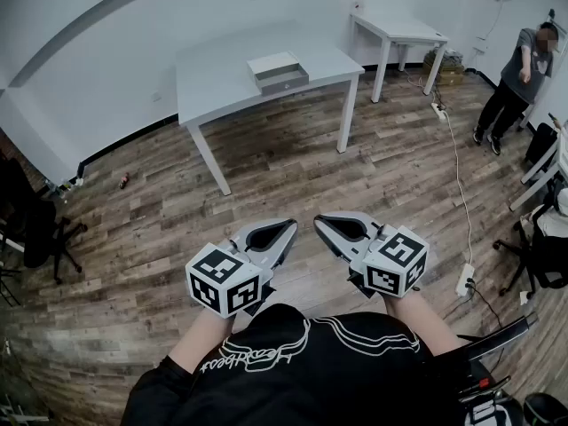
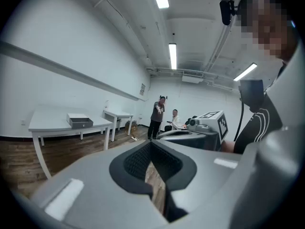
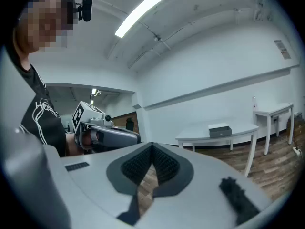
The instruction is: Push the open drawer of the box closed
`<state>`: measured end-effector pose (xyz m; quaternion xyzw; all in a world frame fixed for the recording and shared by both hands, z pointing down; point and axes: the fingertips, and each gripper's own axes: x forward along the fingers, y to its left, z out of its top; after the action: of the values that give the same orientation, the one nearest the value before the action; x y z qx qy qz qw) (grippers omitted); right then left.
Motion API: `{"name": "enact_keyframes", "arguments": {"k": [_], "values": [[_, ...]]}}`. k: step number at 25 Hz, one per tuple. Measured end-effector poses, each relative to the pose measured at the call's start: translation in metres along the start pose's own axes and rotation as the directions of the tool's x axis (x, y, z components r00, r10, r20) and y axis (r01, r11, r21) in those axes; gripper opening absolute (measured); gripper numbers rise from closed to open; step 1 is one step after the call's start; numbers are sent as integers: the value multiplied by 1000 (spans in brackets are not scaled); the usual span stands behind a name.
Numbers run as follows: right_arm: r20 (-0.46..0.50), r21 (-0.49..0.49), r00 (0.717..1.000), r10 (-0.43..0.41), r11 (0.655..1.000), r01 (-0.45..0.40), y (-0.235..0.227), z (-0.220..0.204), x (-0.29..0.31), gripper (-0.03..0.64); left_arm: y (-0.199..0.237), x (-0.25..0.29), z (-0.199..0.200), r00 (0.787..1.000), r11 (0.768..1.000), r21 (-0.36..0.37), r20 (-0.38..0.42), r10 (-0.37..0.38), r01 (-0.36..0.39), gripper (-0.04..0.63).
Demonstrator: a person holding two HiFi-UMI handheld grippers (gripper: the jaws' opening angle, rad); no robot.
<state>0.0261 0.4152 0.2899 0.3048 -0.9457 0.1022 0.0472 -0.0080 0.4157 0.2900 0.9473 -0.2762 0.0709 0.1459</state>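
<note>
A small white box (image 1: 274, 64) stands on a pale grey table (image 1: 222, 82) across the room, its grey drawer (image 1: 284, 81) pulled out toward me. The box also shows far off in the left gripper view (image 2: 79, 120) and the right gripper view (image 3: 220, 130). Both grippers are held close to my body over the wooden floor, far from the table. My left gripper (image 1: 288, 228) (image 2: 150, 143) is shut with nothing in it. My right gripper (image 1: 321, 224) (image 3: 151, 146) is shut and empty too, its tip a short way from the left one's.
A second white table (image 1: 399, 29) stands at the back right, with a person (image 1: 519, 69) beyond it. A cable runs over the floor to a power strip (image 1: 465, 279). An office chair (image 1: 35, 229) is at the left; more chairs and a desk (image 1: 546, 180) crowd the right.
</note>
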Motion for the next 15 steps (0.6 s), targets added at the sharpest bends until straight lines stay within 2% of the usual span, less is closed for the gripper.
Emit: {"name": "enact_keyframes", "arguments": {"k": [3, 7, 11, 15], "values": [[-15, -11, 1000, -8, 1000, 8, -53, 15, 55, 9, 72, 32, 23, 1000, 1000, -7, -11, 10, -10, 8], [-31, -7, 999, -15, 1000, 15, -121, 34, 103, 9, 137, 76, 51, 999, 1000, 10, -34, 6, -6, 8], [-16, -12, 1000, -12, 1000, 12, -196, 67, 149, 9, 210, 118, 92, 999, 999, 6, -15, 39, -39, 8], [-23, -14, 1000, -8, 1000, 8, -265, 80, 185, 9, 272, 155, 116, 998, 998, 3, 9, 65, -65, 8]]}}
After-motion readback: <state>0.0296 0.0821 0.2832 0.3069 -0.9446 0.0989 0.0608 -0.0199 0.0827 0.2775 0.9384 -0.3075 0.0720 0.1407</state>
